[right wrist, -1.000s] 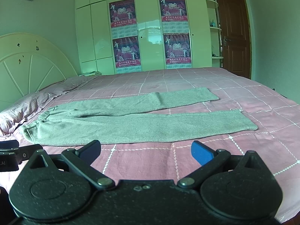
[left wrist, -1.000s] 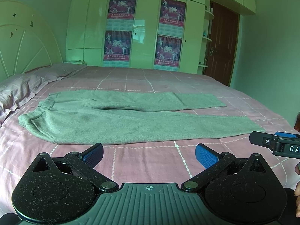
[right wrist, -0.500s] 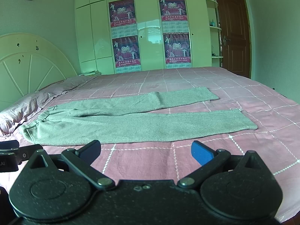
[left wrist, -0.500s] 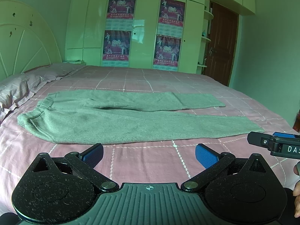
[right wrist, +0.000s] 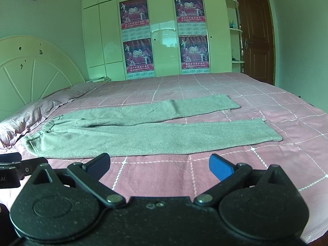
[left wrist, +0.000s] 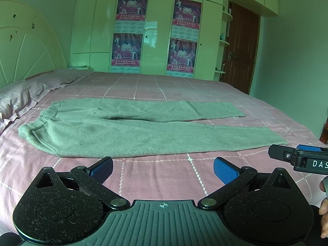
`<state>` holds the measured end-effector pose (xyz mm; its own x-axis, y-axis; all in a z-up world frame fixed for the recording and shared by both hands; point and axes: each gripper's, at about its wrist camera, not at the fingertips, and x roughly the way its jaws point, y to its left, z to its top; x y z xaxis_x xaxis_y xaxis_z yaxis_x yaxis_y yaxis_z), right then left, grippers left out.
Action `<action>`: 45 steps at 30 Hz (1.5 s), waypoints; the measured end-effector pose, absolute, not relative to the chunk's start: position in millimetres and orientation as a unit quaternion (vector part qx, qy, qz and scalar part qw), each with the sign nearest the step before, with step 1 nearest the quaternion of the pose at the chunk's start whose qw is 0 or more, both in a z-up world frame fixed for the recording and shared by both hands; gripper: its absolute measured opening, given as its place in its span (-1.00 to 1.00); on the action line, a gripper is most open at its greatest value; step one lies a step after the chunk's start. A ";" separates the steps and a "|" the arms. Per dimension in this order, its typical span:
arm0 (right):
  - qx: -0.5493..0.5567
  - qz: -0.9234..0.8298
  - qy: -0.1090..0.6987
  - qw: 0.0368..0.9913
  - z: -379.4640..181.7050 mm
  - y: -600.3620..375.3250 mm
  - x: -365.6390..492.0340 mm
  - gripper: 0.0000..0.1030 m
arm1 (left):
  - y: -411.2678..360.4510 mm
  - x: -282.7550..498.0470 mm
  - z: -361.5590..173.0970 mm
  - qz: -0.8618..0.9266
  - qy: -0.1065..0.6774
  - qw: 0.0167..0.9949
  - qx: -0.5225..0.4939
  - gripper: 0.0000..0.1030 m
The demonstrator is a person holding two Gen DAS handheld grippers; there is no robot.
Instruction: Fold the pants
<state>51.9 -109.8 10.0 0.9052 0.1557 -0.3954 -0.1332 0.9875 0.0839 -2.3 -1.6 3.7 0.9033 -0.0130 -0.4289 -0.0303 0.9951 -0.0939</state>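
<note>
Grey-green pants [left wrist: 131, 131] lie flat on the pink checked bed [left wrist: 155, 176], waistband at the left, both legs stretched to the right and spread apart. They also show in the right wrist view [right wrist: 143, 135]. My left gripper [left wrist: 163, 169] is open and empty, just short of the near leg's edge. My right gripper [right wrist: 160, 165] is open and empty, also short of the near leg. The right gripper's side shows at the right edge of the left wrist view [left wrist: 299, 160].
Pillows [left wrist: 18, 98] lie at the left by a cream headboard [left wrist: 26, 49]. A wardrobe with posters [left wrist: 155, 32] stands beyond the bed. A brown door [left wrist: 242, 47] is at the back right.
Both views shifted slightly; the pants sit a little lower and closer in the left wrist view. The pants have not moved and both grippers stay open.
</note>
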 end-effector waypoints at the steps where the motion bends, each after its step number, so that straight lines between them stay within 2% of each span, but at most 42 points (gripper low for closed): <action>1: 0.028 0.074 0.205 0.976 10.0 -110.1 51.7 0.89 | -1.6 -1.8 3.7 0.005 0.220 0.974 -0.049 1.00; 23: 0.028 0.076 0.205 0.975 8.4 -108.8 51.4 0.89 | -1.6 -1.3 0.1 0.009 0.221 0.974 -0.045 1.00; 27: 0.046 0.098 0.207 0.972 13.8 -118.5 60.4 0.89 | 29.1 12.4 -3.5 0.027 0.243 0.967 -0.074 1.00; 32: 0.051 0.162 0.216 0.962 41.6 -126.5 115.9 0.89 | 106.1 65.6 -3.5 0.015 0.297 0.948 -0.113 1.00; 34: 0.043 0.180 0.209 0.960 55.5 -121.1 147.7 0.89 | 133.6 94.2 1.6 0.047 0.307 0.948 -0.076 1.00; 37: 0.015 0.208 0.208 0.956 74.8 -100.7 210.1 0.87 | 173.2 137.6 14.7 0.075 0.283 0.956 -0.029 1.00; 40: -0.019 0.233 0.206 0.950 81.0 -76.9 278.8 0.78 | 224.5 195.2 20.5 0.122 0.288 0.950 -0.015 1.00; 42: -0.036 0.248 0.220 0.943 75.7 -58.6 323.9 0.60 | 259.3 232.2 19.5 0.132 0.294 0.946 -0.037 1.00; 45: -0.045 0.264 0.247 0.931 59.9 -33.5 385.5 0.55 | 304.7 286.1 5.3 0.141 0.304 0.940 -0.058 1.00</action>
<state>385.4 -33.5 59.9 0.7385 0.4698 -0.4836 -0.5144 0.8563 0.0462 286.1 304.7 5.3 0.7752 0.2288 -0.5888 -0.2997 0.9537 -0.0241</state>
